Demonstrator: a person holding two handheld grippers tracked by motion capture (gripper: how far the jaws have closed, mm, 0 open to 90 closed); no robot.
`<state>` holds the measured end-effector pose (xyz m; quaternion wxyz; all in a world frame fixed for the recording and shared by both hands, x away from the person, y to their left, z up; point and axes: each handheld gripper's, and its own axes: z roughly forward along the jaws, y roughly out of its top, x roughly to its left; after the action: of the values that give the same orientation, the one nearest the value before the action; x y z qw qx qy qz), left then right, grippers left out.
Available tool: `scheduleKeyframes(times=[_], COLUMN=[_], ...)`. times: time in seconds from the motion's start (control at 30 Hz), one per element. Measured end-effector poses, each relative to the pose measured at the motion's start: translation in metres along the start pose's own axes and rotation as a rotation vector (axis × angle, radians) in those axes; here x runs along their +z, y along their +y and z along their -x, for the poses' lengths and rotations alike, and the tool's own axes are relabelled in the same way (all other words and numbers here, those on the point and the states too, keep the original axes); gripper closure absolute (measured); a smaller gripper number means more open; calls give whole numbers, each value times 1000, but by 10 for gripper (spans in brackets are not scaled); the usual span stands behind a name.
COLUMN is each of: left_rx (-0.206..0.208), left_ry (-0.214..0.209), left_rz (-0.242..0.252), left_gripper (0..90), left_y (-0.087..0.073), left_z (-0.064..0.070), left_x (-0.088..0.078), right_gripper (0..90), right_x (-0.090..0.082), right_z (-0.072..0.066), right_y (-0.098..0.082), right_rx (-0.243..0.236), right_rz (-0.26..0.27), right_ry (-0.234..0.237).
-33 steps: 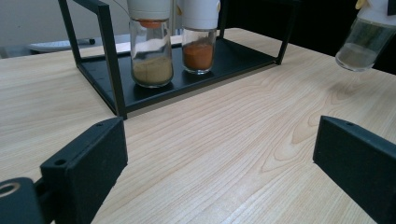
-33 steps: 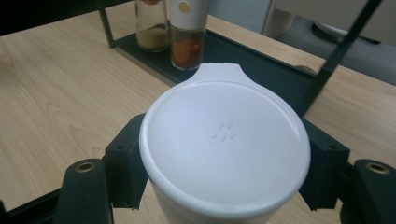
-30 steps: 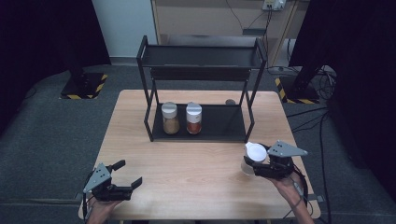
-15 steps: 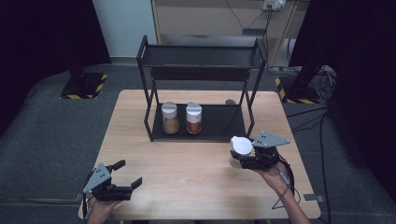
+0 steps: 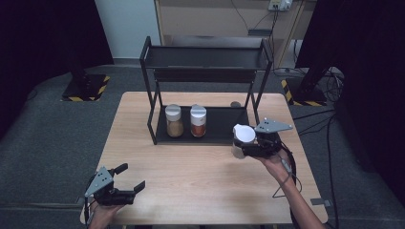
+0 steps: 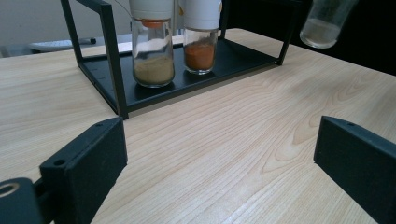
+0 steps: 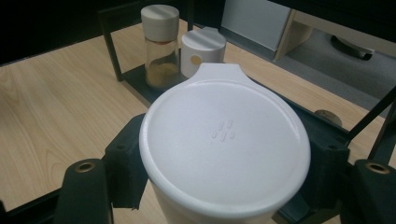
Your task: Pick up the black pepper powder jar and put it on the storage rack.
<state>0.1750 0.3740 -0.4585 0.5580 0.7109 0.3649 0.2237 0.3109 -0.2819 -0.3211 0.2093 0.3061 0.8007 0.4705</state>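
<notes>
right gripper (image 5: 244, 147): right of centre in the high view, jaws clamped on the jar (image 5: 242, 140), held above the table (image 5: 200, 191) just off the rack's right front corner
jar: clear glass, round, white flat lid with pour tab; the right gripper view shows the lid (image 7: 225, 140) from above, three small embossed dashes at its centre, black pads on both sides
jar base: upper right of the left gripper view (image 6: 325, 25), pale contents at the bottom, clear of the table
left gripper (image 5: 128, 179): lower left of the high view, jaws spread wide, nothing between them; own view shows two matte black blocks over bare wood
rack (image 5: 205, 131): black metal, two tiers, thin square tube frame, flat tray
tan jar (image 5: 174, 121): on the lower tray, glass, white cap
orange jar (image 5: 198, 120): just beside the tan jar, same build; orange-red powder plain in the left gripper view
table: pale wood, visible grain, rounded corners
floor (image 5: 47, 138): grey carpet
</notes>
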Motion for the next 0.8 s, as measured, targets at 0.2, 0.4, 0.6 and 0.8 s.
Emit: scheduleKeyframes(times=[0.2, 0.4, 0.6, 0.8], left_rx=[0, 1, 1, -1], left_ry=[-1, -3, -4, -5], left_rz=[1, 0, 0, 1], left_gripper=[20, 21, 21, 21], left_y=[0, 0, 0, 0], left_z=[0, 0, -1, -1], left_x=[0, 0, 0, 0], right_gripper=[310, 309, 310, 309], right_x=[11, 24, 37, 51], right_z=[6, 9, 11, 12], right_y=[12, 26, 39, 50], right_rx=[11, 7, 17, 26], right_rz=[0, -1, 3, -1], right_ry=[-14, -35, -56, -82])
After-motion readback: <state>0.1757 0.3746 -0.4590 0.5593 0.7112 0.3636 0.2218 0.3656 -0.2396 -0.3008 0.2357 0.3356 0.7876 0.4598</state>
